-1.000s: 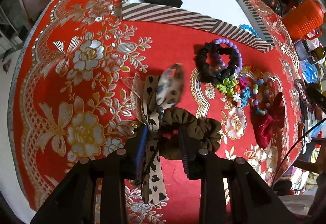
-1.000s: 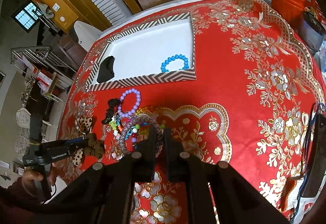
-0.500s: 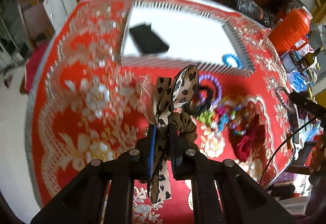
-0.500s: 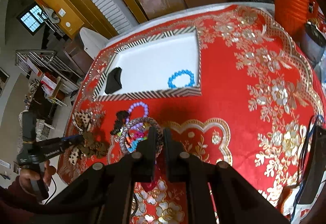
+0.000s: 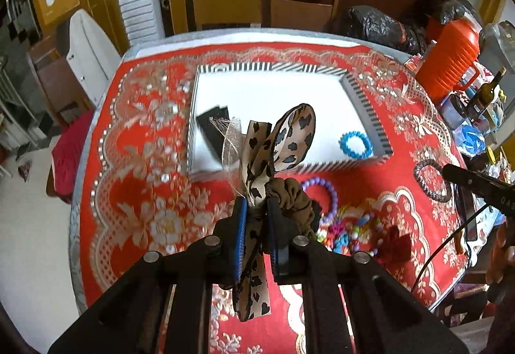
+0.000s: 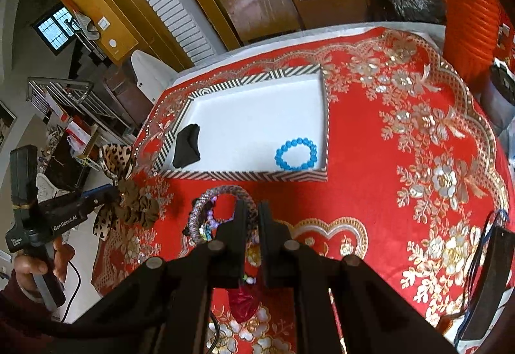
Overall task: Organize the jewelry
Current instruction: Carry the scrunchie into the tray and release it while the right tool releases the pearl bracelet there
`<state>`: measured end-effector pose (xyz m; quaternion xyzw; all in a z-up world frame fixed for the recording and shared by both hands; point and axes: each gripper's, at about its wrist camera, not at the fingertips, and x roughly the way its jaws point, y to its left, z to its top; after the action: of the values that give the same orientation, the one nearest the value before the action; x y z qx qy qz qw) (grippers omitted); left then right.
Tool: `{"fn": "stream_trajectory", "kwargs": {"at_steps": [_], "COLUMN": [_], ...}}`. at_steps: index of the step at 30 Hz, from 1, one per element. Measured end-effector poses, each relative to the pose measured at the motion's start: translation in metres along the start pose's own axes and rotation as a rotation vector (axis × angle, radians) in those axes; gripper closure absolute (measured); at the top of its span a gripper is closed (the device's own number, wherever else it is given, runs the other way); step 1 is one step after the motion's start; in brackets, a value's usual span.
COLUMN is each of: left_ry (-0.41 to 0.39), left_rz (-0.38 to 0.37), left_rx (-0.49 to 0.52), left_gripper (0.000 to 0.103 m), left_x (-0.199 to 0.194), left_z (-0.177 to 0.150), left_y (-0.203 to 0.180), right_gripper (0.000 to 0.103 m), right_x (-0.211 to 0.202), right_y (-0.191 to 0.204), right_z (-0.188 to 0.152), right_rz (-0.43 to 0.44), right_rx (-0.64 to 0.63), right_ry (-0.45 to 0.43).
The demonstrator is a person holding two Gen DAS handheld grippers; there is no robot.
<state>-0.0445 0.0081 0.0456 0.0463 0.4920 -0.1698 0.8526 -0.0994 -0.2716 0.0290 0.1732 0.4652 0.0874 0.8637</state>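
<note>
Lifted clear of the surface [image 5: 135, 180] since a second ago, the scrunchie [image 5: 291, 196] now hangs in the air in front of the tray [image 5: 367, 116]; back then it lay on the red cloth with the left gripper [image 5: 257, 215] astride it, fingers apart. Those fingers have since come together and are clamped on its leopard ribbon. The right gripper [image 6: 249, 215] has risen too, its fingers clamped on a braided band [image 6: 206, 196], which it holds just above the pile.

As for progress, I judge the job early: only a blue bracelet [image 6: 296, 154] and a black piece [image 6: 187, 146] lie in the tray. Left on the surface are a purple bracelet [image 5: 322, 190], a heap of coloured beads [image 5: 347, 228] and a dark red bow [image 5: 397, 241]. The two lifted pieces are not yet over the tray floor (the scrunchie only looks so from the left wrist view).

The scrunchie is olive-brown gathered cloth, knotted to a leopard-print bow with a looped ear standing up, a long tail hanging down between the fingers, and a strip of sheer gauze at the side. It is soft and floppy, so I expect it to sag on release.
</note>
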Motion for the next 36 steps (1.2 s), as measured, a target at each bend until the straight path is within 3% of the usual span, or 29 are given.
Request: {"fn": "stream_trajectory", "kwargs": {"at_steps": [12,26,36], "left_ry": [-0.051,-0.046,-0.026], "left_rz": [0.014,0.013,-0.054], "left_rx": [0.018,0.007,-0.089], "left_gripper": [0.103,0.103,0.103], "left_x": [0.003,0.021,0.042], "left_z": [0.041,0.074,0.105], "left_y": [-0.005,-0.004,0.016], "right_gripper": [0.096,0.096,0.096], "right_x": [0.001,0.012,0.04], "right_y": [0.006,0.007,0.002], "right_z": [0.032,0.068,0.094], "right_rz": [-0.024,-0.038,-0.058], "right_rx": [-0.029,-0.051,-0.069], "right_ry": [-0.024,-0.039,-0.01]}}
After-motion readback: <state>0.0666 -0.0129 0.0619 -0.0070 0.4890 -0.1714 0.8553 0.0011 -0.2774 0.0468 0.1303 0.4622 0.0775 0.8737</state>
